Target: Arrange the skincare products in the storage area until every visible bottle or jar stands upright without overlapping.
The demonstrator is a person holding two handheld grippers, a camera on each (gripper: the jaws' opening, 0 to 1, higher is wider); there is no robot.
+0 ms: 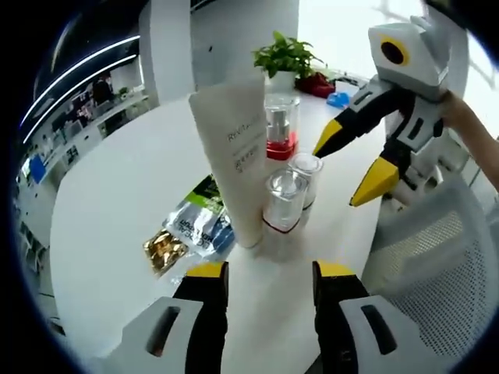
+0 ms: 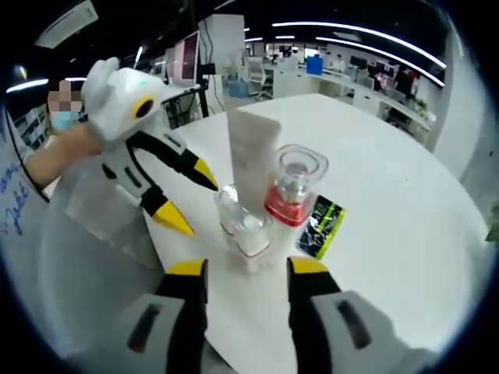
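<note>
This is an open-plan office. In the upper part of the right gripper view, rows of desks [image 2: 366, 86] run back under long ceiling light strips [image 2: 366, 35], with a monitor [image 2: 187, 56] on a stand at upper left. The left gripper view shows more desks [image 1: 78, 125] at its left edge, a white pillar [image 1: 168, 43] at the top, and a potted plant [image 1: 284, 58] on the round white table [image 1: 117, 195].

White round table [image 1: 117, 195], potted green plant [image 1: 285, 56], foil sachets [image 1: 191, 230], mesh chair [image 1: 437, 265], office desks [image 2: 374, 82]
</note>
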